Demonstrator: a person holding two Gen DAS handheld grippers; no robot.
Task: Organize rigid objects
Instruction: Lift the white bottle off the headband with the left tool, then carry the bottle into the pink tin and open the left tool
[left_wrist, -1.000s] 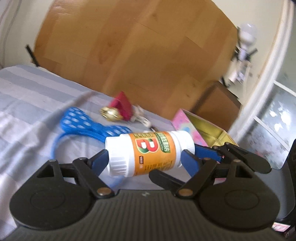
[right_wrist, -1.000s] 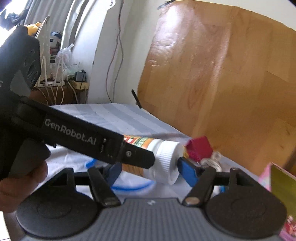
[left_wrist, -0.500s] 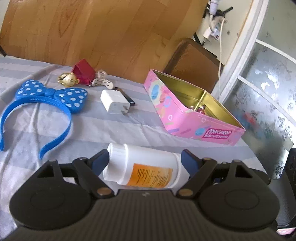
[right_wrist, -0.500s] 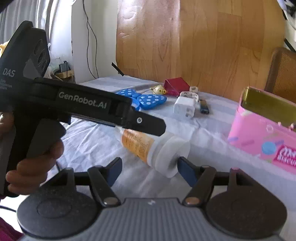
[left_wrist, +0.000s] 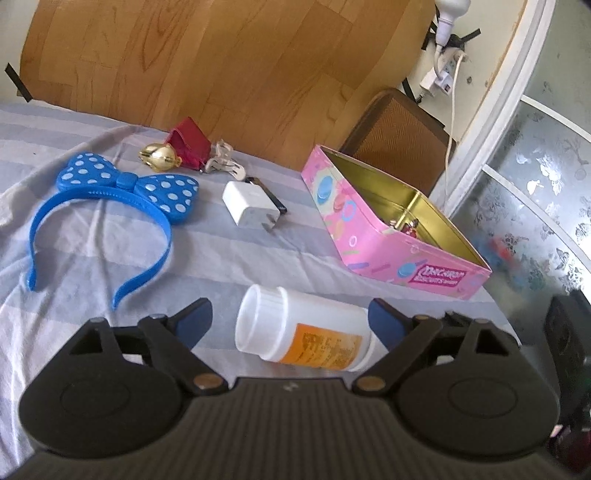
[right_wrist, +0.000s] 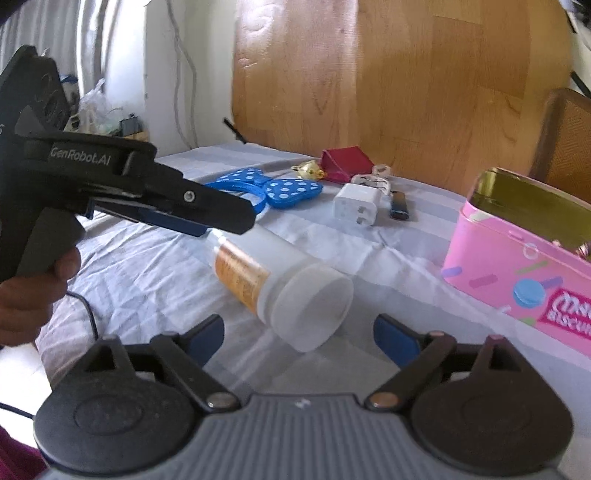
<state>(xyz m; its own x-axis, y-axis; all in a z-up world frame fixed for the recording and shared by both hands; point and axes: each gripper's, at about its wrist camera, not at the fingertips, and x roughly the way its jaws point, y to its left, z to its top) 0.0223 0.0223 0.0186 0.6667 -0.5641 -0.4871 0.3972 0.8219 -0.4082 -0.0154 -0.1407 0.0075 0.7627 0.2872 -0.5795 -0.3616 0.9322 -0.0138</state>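
Striped bedsheet (left_wrist: 229, 258) covers the surface where everything lies. A white pill bottle (left_wrist: 306, 334) with an orange label rests on its side on the sheet, between the blue pads of the left gripper (left_wrist: 291, 321), whose jaws stand spread wide; the left pad is clear of the cap, while the right pad sits just at the bottle's base, and contact there cannot be told. In the right wrist view the same bottle (right_wrist: 280, 288) lies with its cap toward the camera, and the right gripper (right_wrist: 299, 332) hangs just before it with jaws apart and nothing between them. The left gripper (right_wrist: 207, 218) shows there from the side, held in a hand (right_wrist: 33, 295), its fingers above the far end of the bottle. Beyond the bottle an open pink biscuit tin (left_wrist: 391, 236) stands to the right, with a few small items in its gold interior, too small to identify. To the left lies a blue polka-dot bow headband (left_wrist: 122, 192). Between them sit a white charger plug (left_wrist: 251, 203) and a small dark stick (left_wrist: 269, 195) touching its far side. Farther back, near the wooden board (left_wrist: 240, 66), are a gold ornament (left_wrist: 160, 157), a red pouch (left_wrist: 188, 147) and a pale clip (left_wrist: 225, 164).
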